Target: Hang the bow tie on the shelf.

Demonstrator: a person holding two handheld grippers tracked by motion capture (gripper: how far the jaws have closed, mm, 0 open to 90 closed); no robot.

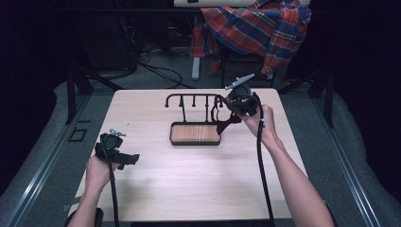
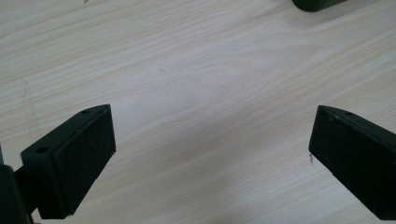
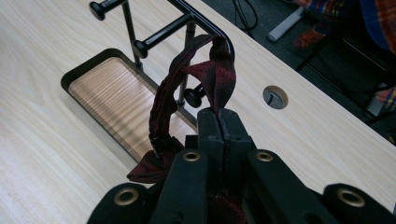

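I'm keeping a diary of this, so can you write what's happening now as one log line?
right hand-held gripper: shut on dark red strap looped over black rack | left hand-held gripper: open over table, holding nothing

The lower end of the dark red strap (image 3: 205, 74) is hidden behind the closed jaws of the right gripper (image 3: 223, 122). The plaid cloth (image 1: 257, 23) at the far side is cut off by the top edge. In the left gripper view, a dark object (image 2: 317, 3) is cropped at the far edge and cannot be identified.
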